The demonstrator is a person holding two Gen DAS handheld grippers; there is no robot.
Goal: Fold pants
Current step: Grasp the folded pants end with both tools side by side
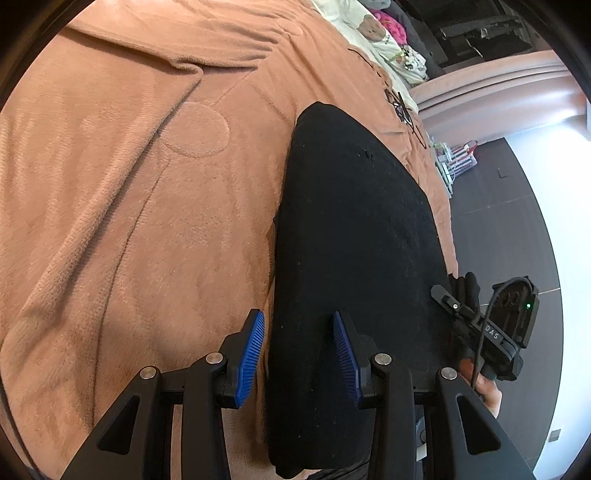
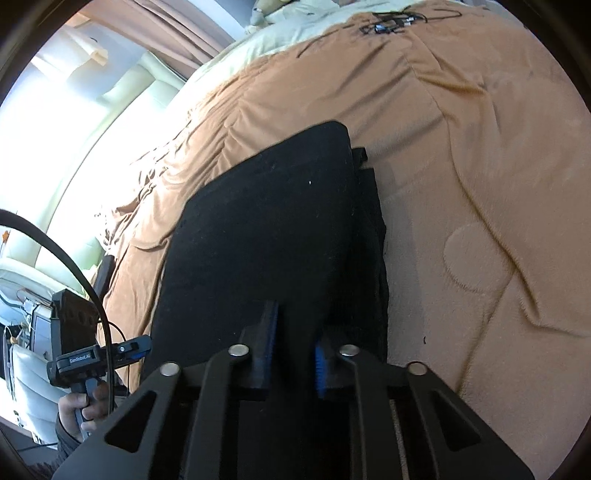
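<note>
**Soft black pants, half folded on the bed**

The black fabric pants [image 1: 354, 258] lie flat on the fleecy tan blanket [image 1: 129, 203]: limp, light, likely to sag. The left claw [image 1: 298, 354] hangs released over their edge; the right claw [image 2: 295, 354] looks clenched on the near hem, a sensible hold.

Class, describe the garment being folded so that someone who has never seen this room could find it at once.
Start at the bed, covered by a wide orange-brown fleece blanket. Near its edge lie the black pants, folded into a long flat strip. They are the only large dark shape on the blanket, unlike the small tangle of black cables further up towards the pale bedding.
</note>
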